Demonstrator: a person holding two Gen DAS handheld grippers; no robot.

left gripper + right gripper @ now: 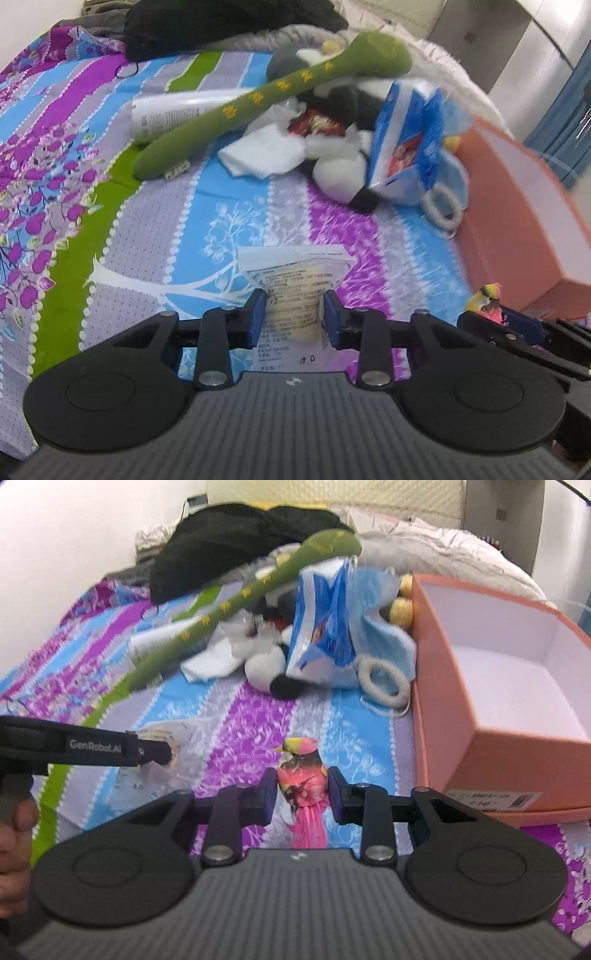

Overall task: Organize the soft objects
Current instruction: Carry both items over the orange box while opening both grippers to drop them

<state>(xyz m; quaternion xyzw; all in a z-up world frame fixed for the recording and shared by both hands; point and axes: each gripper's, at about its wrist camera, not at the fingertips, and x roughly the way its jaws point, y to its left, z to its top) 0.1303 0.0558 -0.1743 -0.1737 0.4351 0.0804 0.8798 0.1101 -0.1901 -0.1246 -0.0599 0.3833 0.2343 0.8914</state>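
Observation:
My left gripper is shut on a clear printed plastic packet with a pale item inside, held above the patterned bedspread. My right gripper is shut on a small pink and yellow toy bird; the bird also shows in the left wrist view. The left gripper shows in the right wrist view, at the left. Ahead lies a pile: a long green plush, a black and white plush, a blue plastic bag and a white ring.
An open orange box with a white inside stands at the right on the bed. A white tube and white tissue lie in the pile. A black garment and a grey blanket lie at the far end.

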